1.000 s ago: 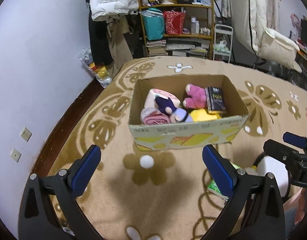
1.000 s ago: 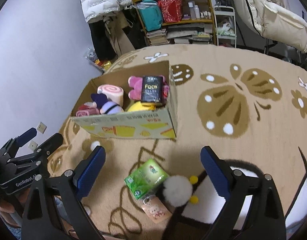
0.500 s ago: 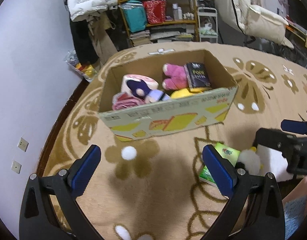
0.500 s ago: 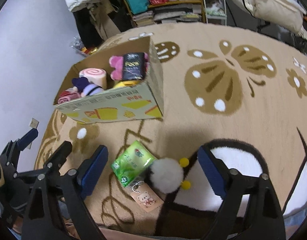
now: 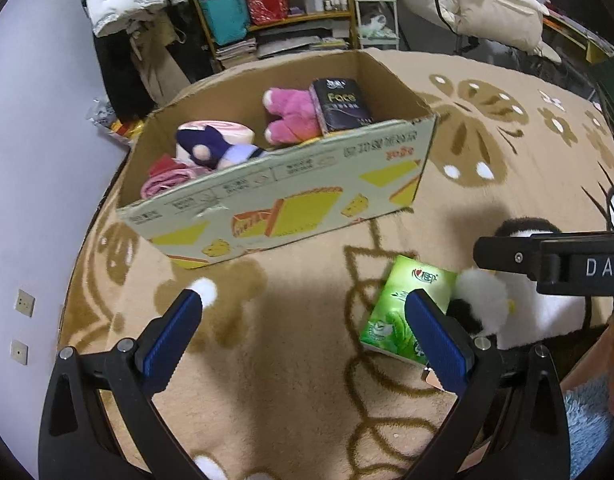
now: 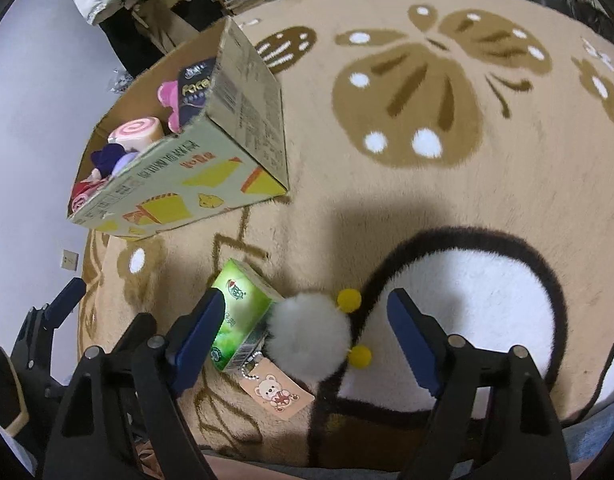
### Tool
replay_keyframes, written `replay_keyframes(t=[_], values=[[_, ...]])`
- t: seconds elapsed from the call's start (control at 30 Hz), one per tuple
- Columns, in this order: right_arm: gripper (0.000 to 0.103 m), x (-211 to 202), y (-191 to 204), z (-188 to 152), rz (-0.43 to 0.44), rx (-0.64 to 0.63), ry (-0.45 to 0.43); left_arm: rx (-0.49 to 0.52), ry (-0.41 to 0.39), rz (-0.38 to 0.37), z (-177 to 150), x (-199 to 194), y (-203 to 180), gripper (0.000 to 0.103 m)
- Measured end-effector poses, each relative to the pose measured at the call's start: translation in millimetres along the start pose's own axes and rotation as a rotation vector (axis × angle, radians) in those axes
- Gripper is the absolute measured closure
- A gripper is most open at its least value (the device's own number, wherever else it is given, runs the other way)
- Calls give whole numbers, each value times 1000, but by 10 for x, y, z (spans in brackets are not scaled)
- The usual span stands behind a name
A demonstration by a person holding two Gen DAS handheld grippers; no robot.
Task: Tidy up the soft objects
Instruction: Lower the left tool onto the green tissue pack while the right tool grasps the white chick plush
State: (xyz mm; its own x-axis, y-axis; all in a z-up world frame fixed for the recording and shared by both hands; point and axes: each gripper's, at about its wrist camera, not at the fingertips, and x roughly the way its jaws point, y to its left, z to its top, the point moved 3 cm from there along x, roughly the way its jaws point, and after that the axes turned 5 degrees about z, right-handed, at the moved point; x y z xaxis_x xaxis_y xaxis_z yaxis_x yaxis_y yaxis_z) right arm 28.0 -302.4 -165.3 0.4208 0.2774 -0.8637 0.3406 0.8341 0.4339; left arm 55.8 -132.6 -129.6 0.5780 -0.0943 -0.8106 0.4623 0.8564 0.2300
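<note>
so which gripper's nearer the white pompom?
Right. The right gripper hangs just above the white pompom, open jaws straddling it, having just been closing. The left gripper hovers off to its side over bare rug.

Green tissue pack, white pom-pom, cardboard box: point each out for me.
Green tissue pack [image 6: 243,316]: right wrist view, on its top face.
White pom-pom [image 6: 309,334]: right wrist view, on its fluffy middle.
Cardboard box [image 5: 291,196]: left wrist view, on its printed front wall.

I read "Face" on the dark tissue pack [image 5: 343,106] in the box; "DAS" on the right gripper [image 5: 503,258] body.
</note>
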Motion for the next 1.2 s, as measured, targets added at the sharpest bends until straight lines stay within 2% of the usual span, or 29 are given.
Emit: replay_keyframes(t=[0.23, 0.33, 0.57, 0.6, 0.67, 0.83, 1.0, 1.07, 1.2], values=[[17, 182, -107, 10, 3, 60, 55, 45, 42, -44, -20, 165, -173, 2], [34, 272, -141, -8, 6, 77, 94, 73, 52, -70, -31, 222, -263, 2], [37, 382, -202, -22, -1, 114, 126, 101, 90, -92, -86, 342, -405, 2], [39, 401, -217, -19, 3, 122, 129, 110, 103, -91, -105, 370, -432, 2], [57, 452, -233, -28, 8, 132, 143, 123, 111, -94, -126, 387, -466, 2], [72, 469, -203, -44, 21, 118, 145, 123, 119, -116, -127, 415, -499, 2], [75, 506, -207, -37, 24, 134, 139, 134, 149, -118, -162, 507, -551, 2], [89, 519, -196, -19, 33, 124, 134, 132, 154, -121, -162, 536, -560, 3], [89, 483, -91, 26, 59, 85, 86, 102, 170, -147, -177, 584, -527, 4]])
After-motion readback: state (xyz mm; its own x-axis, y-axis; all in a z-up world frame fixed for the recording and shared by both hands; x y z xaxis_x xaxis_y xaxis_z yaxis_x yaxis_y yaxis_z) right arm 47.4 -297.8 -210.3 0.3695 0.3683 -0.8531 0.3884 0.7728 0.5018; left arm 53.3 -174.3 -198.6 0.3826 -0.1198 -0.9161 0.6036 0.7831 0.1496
